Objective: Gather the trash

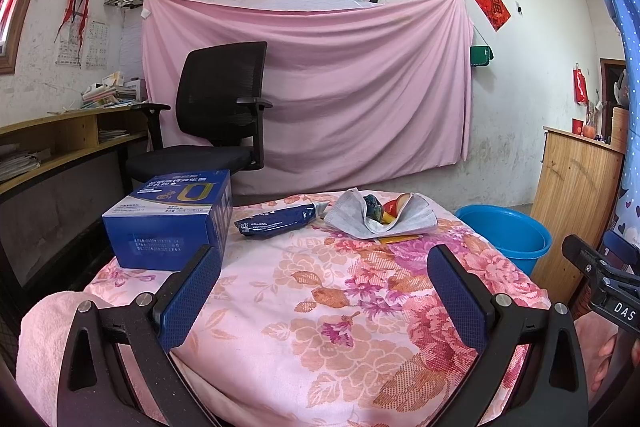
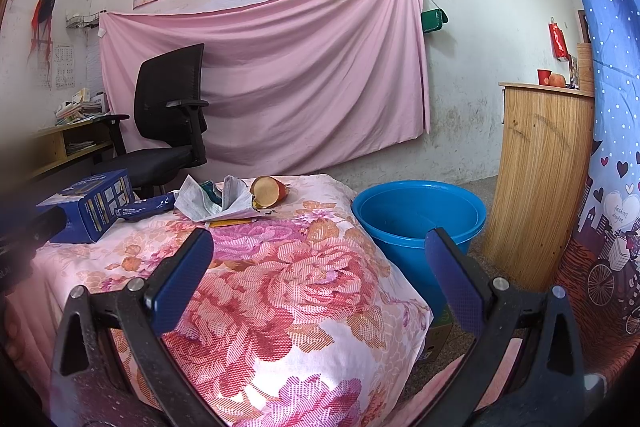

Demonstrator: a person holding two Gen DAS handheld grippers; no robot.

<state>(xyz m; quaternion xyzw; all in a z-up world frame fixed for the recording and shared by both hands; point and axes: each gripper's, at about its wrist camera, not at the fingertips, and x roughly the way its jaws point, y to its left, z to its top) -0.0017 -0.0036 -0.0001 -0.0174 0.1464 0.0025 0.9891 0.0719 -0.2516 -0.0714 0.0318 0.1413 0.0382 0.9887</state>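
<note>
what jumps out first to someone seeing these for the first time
The big pink sheet hung across the back wall draws the eye first, with the flowered pink cloth filling the foreground. At the cloth's far edge lies a trash cluster: a crumpled face mask with a bitten apple, a dark blue wrapper and a blue box. A bright blue bucket sits on the floor to the right.

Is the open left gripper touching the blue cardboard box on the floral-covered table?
Cannot tell. In the left wrist view, the left gripper has one blue pad overlapping the blue cardboard box edge; no gap or contact is plain.
</note>
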